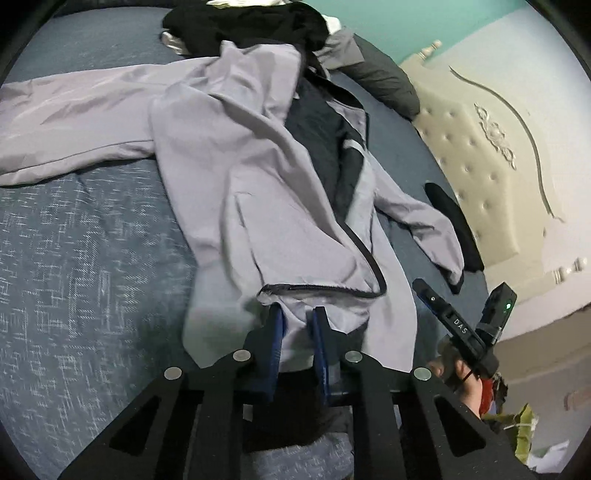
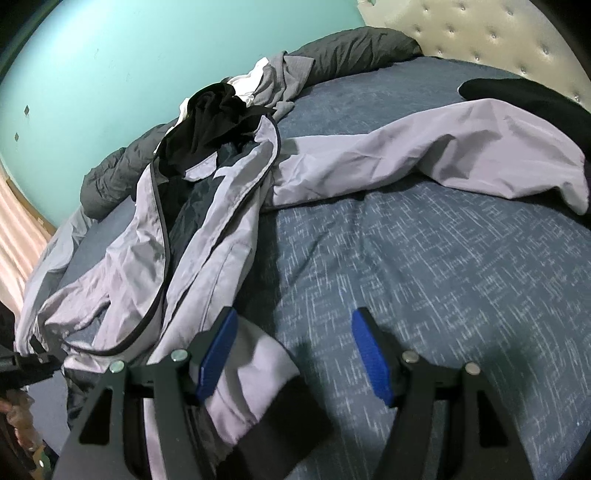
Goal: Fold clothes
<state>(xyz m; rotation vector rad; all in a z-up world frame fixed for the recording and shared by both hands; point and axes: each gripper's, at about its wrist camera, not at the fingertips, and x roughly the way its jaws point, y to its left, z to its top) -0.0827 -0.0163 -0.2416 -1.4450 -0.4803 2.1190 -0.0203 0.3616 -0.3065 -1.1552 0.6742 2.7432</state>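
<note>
I count one lilac jacket (image 1: 258, 192) spread on one bed (image 1: 85, 258), and I can see both of its sleeves, so two. Behind it I make out one black garment (image 1: 251, 26), one white piece (image 2: 247, 83) and one grey garment (image 2: 284, 81) in a heap, though the pile may hide more. One dark grey pillow (image 2: 354, 51) lies along the far edge. One more black item (image 1: 456, 229) sits by the one padded headboard (image 1: 491, 155). I have two grippers (image 1: 297, 332) (image 2: 291, 354), each with two blue pads.

Bare bedspread (image 2: 424, 258) right of jacket (image 2: 207, 236)
</note>
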